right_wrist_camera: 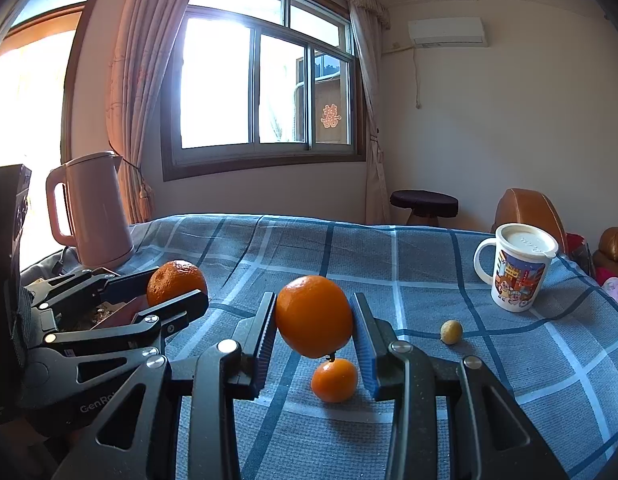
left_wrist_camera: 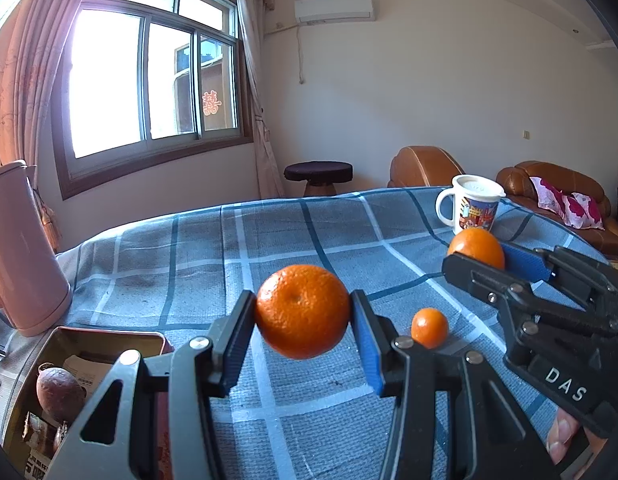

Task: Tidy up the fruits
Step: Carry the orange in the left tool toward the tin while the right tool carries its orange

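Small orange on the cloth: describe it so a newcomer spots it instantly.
Start at the blue plaid tablecloth, then find the right gripper holding a big orange in the air. The small orange lies on the cloth just below it. It is bright orange, unlike the tiny yellowish fruit towards the mug.

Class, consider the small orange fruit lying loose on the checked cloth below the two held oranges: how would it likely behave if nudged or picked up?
The small orange fruit looks round and smooth, so a nudge would probably set it rolling, though the woven checked cloth may slow it. It is much smaller than the orange in the right hand-held gripper, so probably light, and it could slip from wide pads.
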Motion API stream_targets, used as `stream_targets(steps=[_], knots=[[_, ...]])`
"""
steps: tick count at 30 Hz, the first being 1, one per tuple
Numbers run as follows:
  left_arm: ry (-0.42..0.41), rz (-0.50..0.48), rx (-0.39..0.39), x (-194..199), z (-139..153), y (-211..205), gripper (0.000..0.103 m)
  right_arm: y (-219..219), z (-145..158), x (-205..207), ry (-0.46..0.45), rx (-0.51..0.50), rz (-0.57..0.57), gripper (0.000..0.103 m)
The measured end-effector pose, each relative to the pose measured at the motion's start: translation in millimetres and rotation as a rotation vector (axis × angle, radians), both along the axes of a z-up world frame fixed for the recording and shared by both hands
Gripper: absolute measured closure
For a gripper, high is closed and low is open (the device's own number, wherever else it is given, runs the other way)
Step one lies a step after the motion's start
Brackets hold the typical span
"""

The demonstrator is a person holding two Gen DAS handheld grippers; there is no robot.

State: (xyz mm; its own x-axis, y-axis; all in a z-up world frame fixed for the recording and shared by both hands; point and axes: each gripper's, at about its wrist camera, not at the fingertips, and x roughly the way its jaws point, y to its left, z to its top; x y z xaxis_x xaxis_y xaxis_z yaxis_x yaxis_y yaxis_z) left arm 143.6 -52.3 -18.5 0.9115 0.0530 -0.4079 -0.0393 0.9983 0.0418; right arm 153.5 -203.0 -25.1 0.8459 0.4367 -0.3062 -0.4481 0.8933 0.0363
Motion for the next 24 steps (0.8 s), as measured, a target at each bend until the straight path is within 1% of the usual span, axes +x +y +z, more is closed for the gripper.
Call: stream_targets(steps=[10, 24], knots=[[-0.034, 0.001, 0.031, -7.8, 2.3, -5.2, 0.053, -2.7, 1.1, -3.5, -0.019, 0.007, -0.004, 0.064], [-0.069, 0.013, 0.016, -17.1, 3.7, -0.9, 0.053, -5.6, 2.6, -9.1, -0.045, 0.014, -0.012, 0.065]])
